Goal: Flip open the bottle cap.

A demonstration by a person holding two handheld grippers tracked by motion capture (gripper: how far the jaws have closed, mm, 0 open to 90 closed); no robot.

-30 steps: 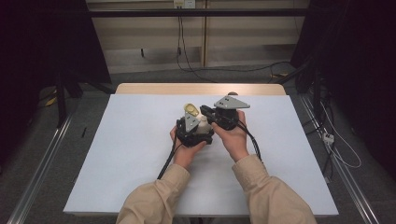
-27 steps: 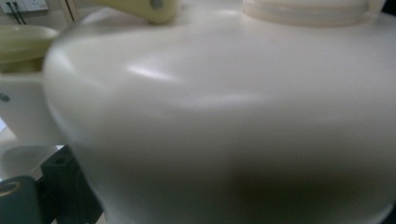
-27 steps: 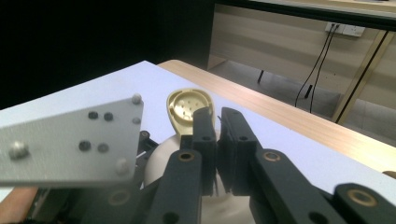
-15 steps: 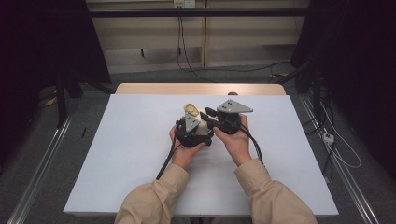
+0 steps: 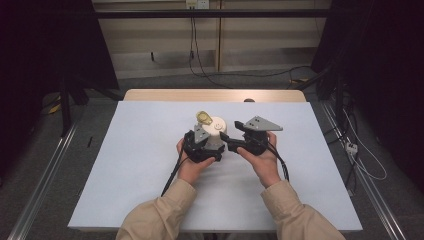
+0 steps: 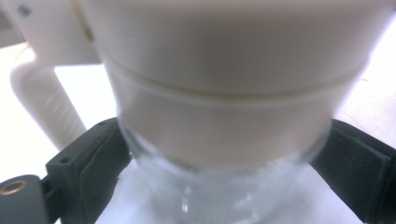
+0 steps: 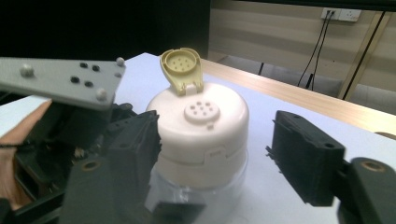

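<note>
A: Where is the jar (image 5: 215, 136) sitting, and what is securing it?

B: It is standing upright on the white surface (image 5: 125, 165), near the middle and slightly toward the far edge. The left tool (image 6: 224, 154) is gripping it: in the left gripper view, one black jaw is pressing on each side of the clear body, just under the cream cap (image 7: 201, 128).

A: How is the jar likely to handle?

B: The body is reading as clear, smooth plastic, so it is probably light, fairly stiff and somewhat slippery under the pads. Whether it is carrying any contents cannot be told. The cap is looking rigid, with a seam line around its side. The yellowish flip lid (image 7: 182, 70) is standing open on its hinge at the far side, exposing a ring of shaker holes. That lid is thin and should be treated as the fragile part.

A: Where should the second hold go?

B: On the broad side wall of the cap, above the seam, clear of the hinge.

A: What is the right tool (image 7: 224, 154) doing?

B: Its jaws are standing wide, one to each side of the cap and not touching it.

A: Is anything standing in the way?

B: The grey plate (image 7: 60, 81) of the left tool is sitting close to the cap on the left. The raised lid is limiting any approach from above. The remaining surface is posing no obstruction.
</note>
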